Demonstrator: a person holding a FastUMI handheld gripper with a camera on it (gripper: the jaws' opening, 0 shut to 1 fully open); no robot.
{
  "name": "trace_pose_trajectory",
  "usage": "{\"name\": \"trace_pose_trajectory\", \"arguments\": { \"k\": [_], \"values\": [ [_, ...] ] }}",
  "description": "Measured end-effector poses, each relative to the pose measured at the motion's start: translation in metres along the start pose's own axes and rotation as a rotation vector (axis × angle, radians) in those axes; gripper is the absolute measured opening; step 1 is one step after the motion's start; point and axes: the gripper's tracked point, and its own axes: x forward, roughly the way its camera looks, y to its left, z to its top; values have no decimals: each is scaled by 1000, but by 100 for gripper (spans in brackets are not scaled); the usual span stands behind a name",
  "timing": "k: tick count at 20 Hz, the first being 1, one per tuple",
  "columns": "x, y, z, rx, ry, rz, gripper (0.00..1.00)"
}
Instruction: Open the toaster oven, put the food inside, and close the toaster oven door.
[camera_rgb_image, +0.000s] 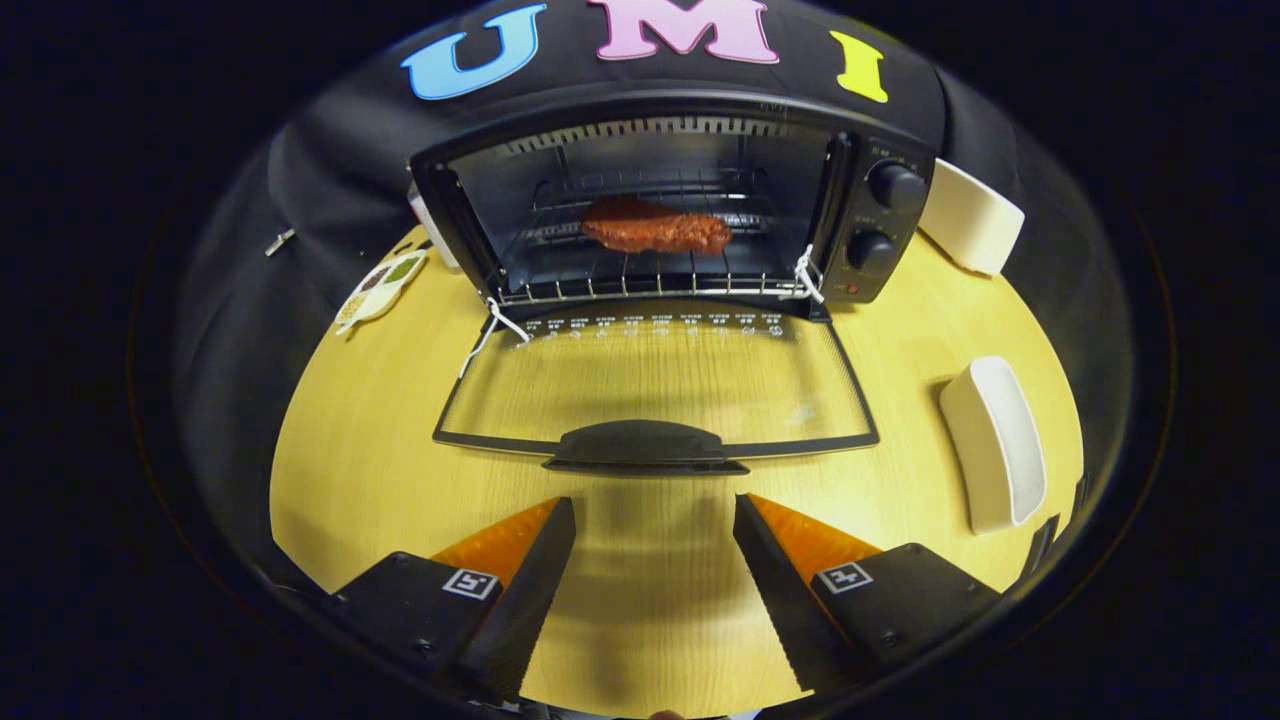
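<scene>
Gripper view: food on the rack, toaster oven door down and unclosed, tongs apart, empty.

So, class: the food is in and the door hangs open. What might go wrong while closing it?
1. The open tool sits just short of the door handle; lifting off-centre might let the glass door slip and drop.
2. The wire rack juts toward the door; a hard shove could jolt the food.
</scene>
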Motion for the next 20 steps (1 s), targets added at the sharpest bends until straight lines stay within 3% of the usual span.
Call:
{"name": "trace_pose_trajectory", "arguments": {
  "k": [10, 20],
  "values": [
    [26, -3, 5, 2, 1, -118, 99],
    [-11, -2, 20, 4, -109, -78, 98]
  ]
}}
